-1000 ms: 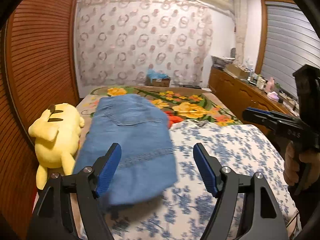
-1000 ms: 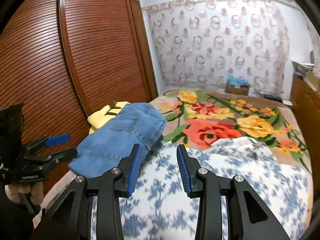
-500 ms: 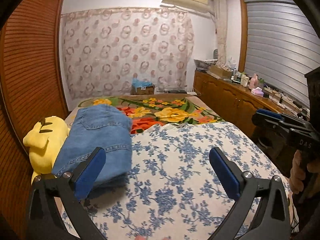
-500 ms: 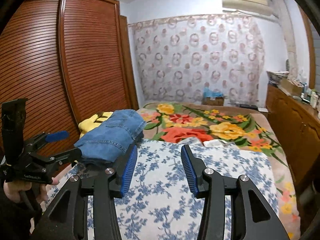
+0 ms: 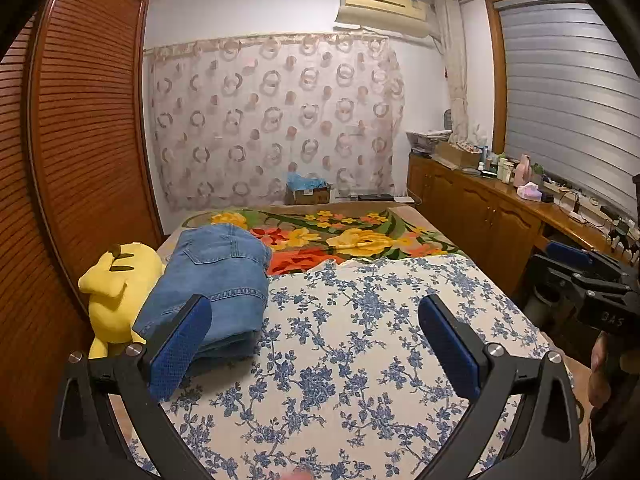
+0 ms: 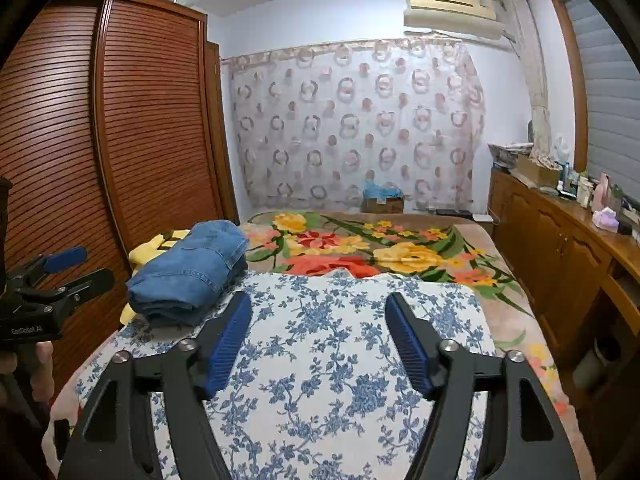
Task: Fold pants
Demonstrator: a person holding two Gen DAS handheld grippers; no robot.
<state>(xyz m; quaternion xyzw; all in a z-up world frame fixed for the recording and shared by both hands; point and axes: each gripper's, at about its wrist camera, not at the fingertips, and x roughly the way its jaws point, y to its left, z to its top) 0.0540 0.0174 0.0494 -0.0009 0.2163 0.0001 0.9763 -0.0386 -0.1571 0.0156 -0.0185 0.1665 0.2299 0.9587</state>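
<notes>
Folded blue denim pants (image 5: 218, 280) lie in a stack at the left side of the bed, on the blue-flowered white sheet (image 5: 360, 344); they also show in the right wrist view (image 6: 188, 272). My left gripper (image 5: 316, 344) is open and empty, held back above the sheet, right of the pants. My right gripper (image 6: 318, 336) is open and empty, above the sheet's middle. Each gripper shows at the other view's edge: the right gripper (image 5: 580, 276) and the left gripper (image 6: 60, 276).
A yellow plush toy (image 5: 116, 284) lies left of the pants against the brown slatted wardrobe (image 5: 80, 140). A flowered blanket (image 5: 352, 236) covers the far bed. A wooden cabinet (image 5: 500, 216) with bottles runs along the right.
Both grippers have pulled back and up from the pants, and both have opened wider. The folded pants lie still on the bed.
</notes>
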